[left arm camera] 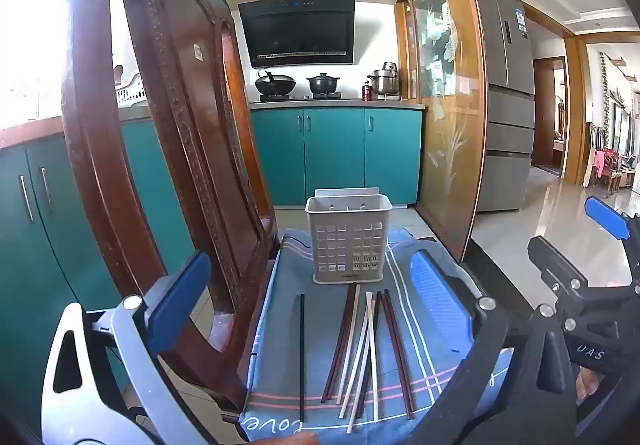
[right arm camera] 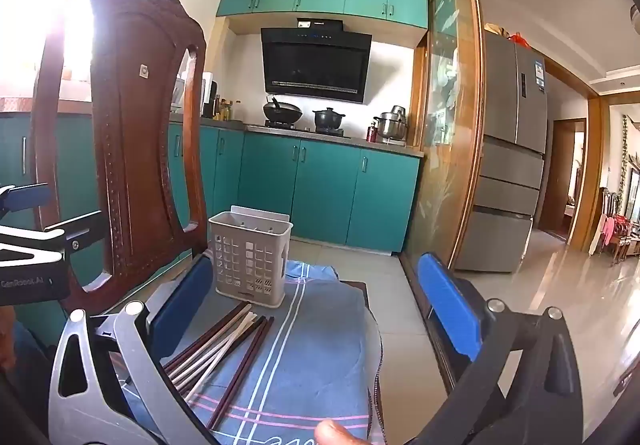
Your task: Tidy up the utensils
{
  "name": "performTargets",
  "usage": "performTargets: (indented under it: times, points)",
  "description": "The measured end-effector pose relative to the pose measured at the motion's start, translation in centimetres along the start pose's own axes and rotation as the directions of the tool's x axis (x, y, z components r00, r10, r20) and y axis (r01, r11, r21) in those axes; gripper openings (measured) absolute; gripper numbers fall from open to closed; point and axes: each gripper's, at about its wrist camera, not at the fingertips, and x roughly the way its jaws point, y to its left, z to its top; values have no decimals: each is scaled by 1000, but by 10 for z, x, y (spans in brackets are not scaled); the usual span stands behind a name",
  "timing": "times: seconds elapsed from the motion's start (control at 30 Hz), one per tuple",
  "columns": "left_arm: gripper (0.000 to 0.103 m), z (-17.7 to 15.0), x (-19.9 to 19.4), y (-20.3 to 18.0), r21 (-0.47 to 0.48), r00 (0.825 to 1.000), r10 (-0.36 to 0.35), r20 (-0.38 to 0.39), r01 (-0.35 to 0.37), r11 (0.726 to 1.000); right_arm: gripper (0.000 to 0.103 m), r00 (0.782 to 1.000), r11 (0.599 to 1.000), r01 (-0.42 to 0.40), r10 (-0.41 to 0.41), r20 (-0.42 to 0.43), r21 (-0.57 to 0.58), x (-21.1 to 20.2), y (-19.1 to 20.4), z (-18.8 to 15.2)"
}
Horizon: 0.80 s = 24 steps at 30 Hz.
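Several chopsticks (left arm camera: 368,353) lie on a blue cloth (left arm camera: 424,373): brown and white ones fanned together, and a single black chopstick (left arm camera: 302,357) apart on their left. Behind them stands a beige perforated utensil basket (left arm camera: 348,241), upright, with nothing showing inside. My left gripper (left arm camera: 310,265) hovers open above the chopsticks with nothing between its blue pads. In the right wrist view my right gripper (right arm camera: 316,265) is also open and holds nothing; the basket (right arm camera: 250,257) and chopsticks (right arm camera: 228,341) are ahead on its left. The right gripper (left arm camera: 580,241) also shows at the right edge of the left wrist view.
A carved wooden chair back (left arm camera: 172,125) rises close on the left of the cloth. Beyond are teal cabinets (left arm camera: 336,153), a stove with pots, a glass sliding door (left arm camera: 448,105) and a fridge (left arm camera: 508,105). The cloth's right edge (right arm camera: 374,325) drops to tiled floor.
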Motion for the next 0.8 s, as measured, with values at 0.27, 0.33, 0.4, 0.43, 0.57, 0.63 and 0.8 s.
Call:
performTargets:
  times: [0.27, 0.33, 0.4, 0.43, 0.57, 0.63, 0.8]
  points:
    - [100, 0, 1, 0, 2, 1000, -1, -7, 1, 1000, 100, 1000, 1000, 7, -7, 1, -2, -3, 4, 3]
    - [100, 0, 1, 0, 2, 1000, -1, -7, 1, 1000, 100, 1000, 1000, 7, -6, 5, -6, -3, 5, 2]
    - [100, 0, 1, 0, 1, 1000, -1, -6, 1, 1000, 100, 1000, 1000, 7, -7, 7, -11, -2, 6, 0]
    - [100, 0, 1, 0, 1, 1000, -2, -5, 2, 1000, 100, 1000, 1000, 7, -7, 17, -15, -7, 3, 0]
    - [100, 0, 0, 0, 3, 1000, -4, -4, 4, 1000, 100, 1000, 1000, 10, -9, 24, -14, -9, 3, 1]
    - [100, 1, -3, -1, 3, 1000, -4, -3, 4, 1000, 100, 1000, 1000, 8, -8, 28, -12, -11, 3, 1]
    - [100, 2, -1, 1, 2, 1000, -4, -2, 4, 1000, 100, 999, 1000, 9, -9, 35, -15, -14, 3, 3]
